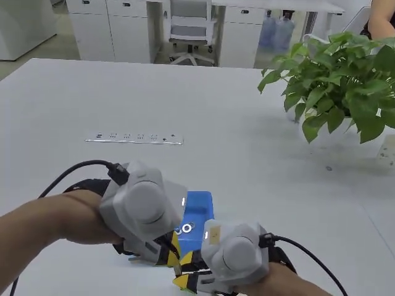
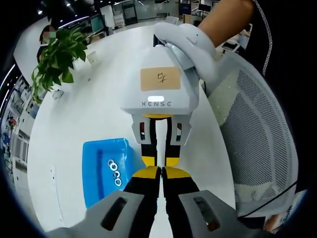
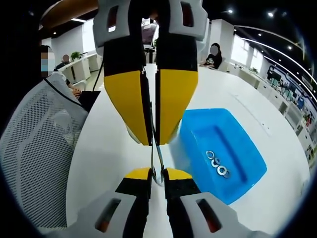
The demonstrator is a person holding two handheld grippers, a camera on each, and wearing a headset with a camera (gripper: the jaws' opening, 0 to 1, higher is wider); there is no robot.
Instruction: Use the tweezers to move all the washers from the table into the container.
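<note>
The blue container (image 1: pixel 199 203) (image 2: pixel 99 153) (image 3: pixel 233 129) stands on the white table and holds three metal washers (image 1: pixel 187 228) (image 2: pixel 114 171) (image 3: pixel 217 161). My left gripper (image 1: pixel 172 248) (image 2: pixel 162 172) (image 3: pixel 154 139) and right gripper (image 1: pixel 182 279) (image 3: pixel 157 174) (image 2: pixel 158 161) meet tip to tip just in front of the container, at its near side. Thin steel tweezers (image 3: pixel 156 158) run between both pairs of yellow jaws. Both pairs look shut on them. I see no washer lying on the table.
A potted green plant (image 1: pixel 339 80) stands at the far right of the table. A flush power strip (image 1: pixel 134 138) lies in the middle. A mesh office chair (image 2: pixel 257 134) (image 3: pixel 44 129) is close behind the near table edge. Cabinets and a chair (image 1: pixel 191 28) stand beyond.
</note>
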